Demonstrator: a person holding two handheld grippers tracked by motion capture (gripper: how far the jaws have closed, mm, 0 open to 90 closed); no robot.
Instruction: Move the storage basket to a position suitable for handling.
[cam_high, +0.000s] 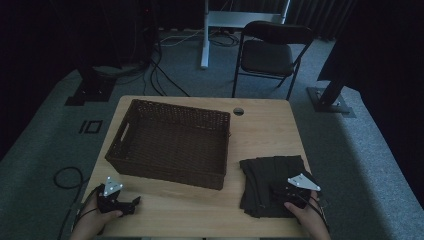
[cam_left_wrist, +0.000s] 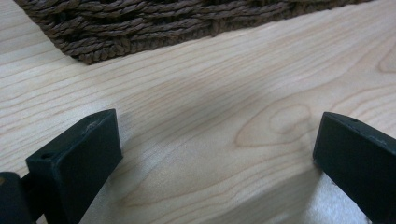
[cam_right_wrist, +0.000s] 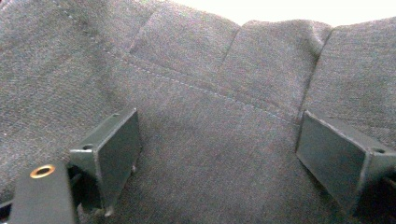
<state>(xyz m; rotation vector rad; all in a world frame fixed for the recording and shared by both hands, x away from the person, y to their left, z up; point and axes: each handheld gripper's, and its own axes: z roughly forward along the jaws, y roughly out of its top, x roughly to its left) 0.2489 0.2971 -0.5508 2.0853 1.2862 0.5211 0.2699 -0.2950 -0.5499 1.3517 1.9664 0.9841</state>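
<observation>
Wicker basket (cam_high: 170, 142): brown, on wooden table (cam_high: 260, 130), left of centre; inside dim.
Dark cloth (cam_high: 272, 182): folded grey garment, table's near right corner; type unclear.
Left gripper (cam_high: 131, 205): jaws apart over bare wood, near basket.
Right gripper (cam_high: 277, 192): jaws apart, on cloth.
</observation>
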